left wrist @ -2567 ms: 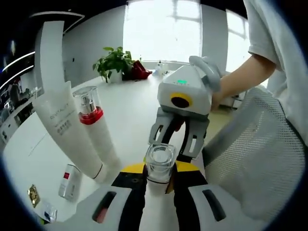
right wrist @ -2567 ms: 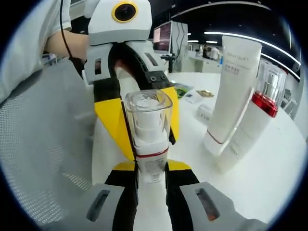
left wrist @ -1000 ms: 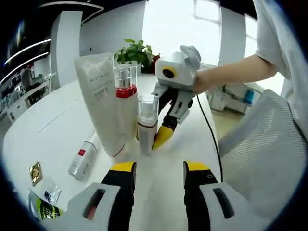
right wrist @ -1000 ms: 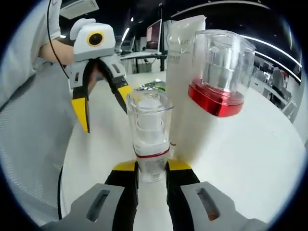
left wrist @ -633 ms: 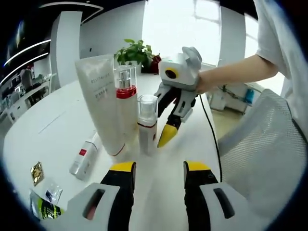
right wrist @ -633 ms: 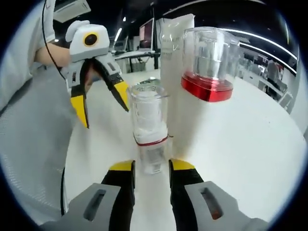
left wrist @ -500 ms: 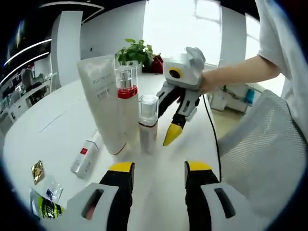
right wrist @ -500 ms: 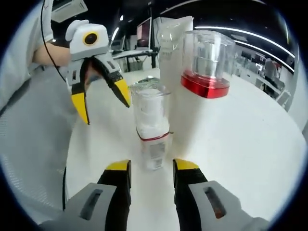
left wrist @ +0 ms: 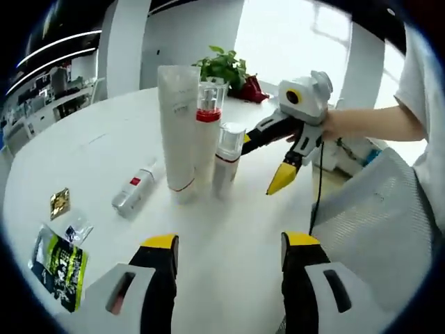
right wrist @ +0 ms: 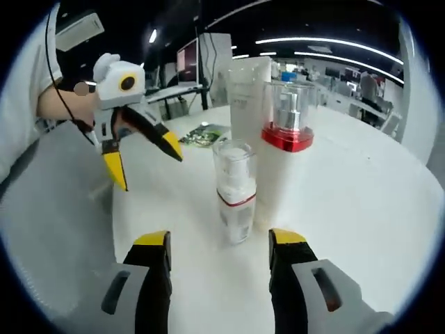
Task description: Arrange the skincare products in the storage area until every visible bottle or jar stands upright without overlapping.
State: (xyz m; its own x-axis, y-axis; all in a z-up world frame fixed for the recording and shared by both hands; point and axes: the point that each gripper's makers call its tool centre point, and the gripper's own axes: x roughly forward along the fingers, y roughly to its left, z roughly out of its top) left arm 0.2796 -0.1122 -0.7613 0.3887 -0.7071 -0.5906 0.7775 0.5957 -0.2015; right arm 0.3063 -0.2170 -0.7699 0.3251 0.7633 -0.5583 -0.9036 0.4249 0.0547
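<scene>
The left gripper view looks from low over the white table (left wrist: 83,146) along its own open jaws, toward bright windows and a potted plant (left wrist: 224,66) at the far side. The right gripper view faces the opposite way, toward a dim office with ceiling lights. Both share the upright cluster between them: the white tube (left wrist: 177,125) (right wrist: 249,104), the red-collared bottle (left wrist: 208,132) (right wrist: 285,167) and the small clear-capped bottle (left wrist: 227,158) (right wrist: 235,198), which stands nearer to the right gripper view. Each view catches the opposite gripper: the right gripper (left wrist: 268,163), the left gripper (right wrist: 142,167).
</scene>
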